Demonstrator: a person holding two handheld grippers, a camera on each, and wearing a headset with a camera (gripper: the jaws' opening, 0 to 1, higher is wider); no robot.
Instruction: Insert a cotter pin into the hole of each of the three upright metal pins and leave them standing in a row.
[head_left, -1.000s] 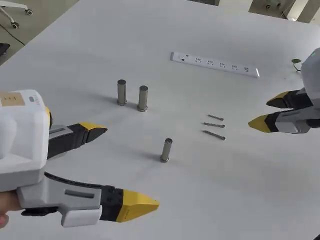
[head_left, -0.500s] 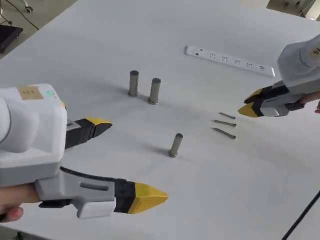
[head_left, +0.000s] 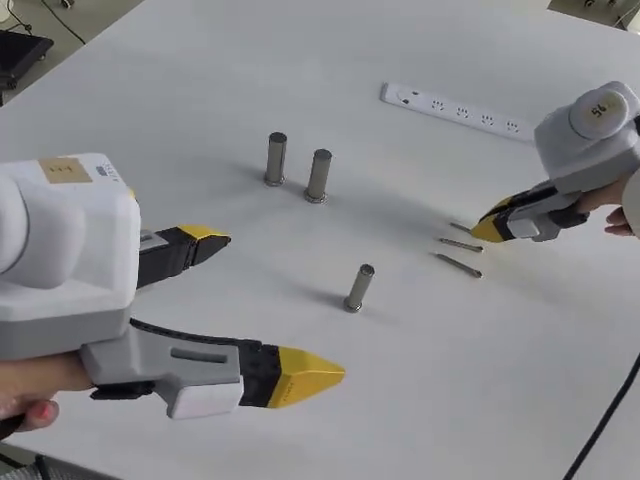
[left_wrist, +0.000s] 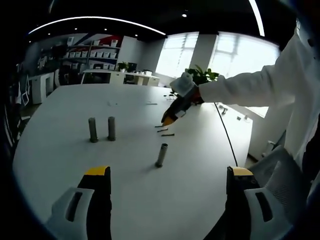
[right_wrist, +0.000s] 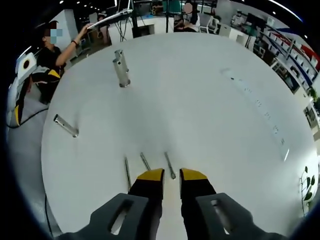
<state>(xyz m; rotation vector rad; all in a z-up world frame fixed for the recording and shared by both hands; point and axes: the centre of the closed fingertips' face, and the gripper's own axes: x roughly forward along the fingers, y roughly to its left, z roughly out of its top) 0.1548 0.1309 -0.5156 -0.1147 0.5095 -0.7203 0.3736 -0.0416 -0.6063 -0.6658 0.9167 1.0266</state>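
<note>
Jaws of the right gripper (right_wrist: 171, 175) stand narrowly apart and empty. Their yellow tips are low over the white counter (right_wrist: 210, 100). Of the three thin grey cotter pins (right_wrist: 170, 165), the nearest lies just ahead of the gap, the other two to its left. Well beyond the tips, two upright cylindrical metal pins (right_wrist: 122, 74) stand side by side, with a third metal pin (right_wrist: 66, 125) apart from them. On the left gripper (head_left: 283, 305) the jaws gape wide, holding nothing, with that lone pin ahead between them. Open counter surrounds both grippers, and a white power strip (head_left: 455, 111) lies far off. A second ago the right gripper was well clear of the cotter pins; now it is at them.
</note>
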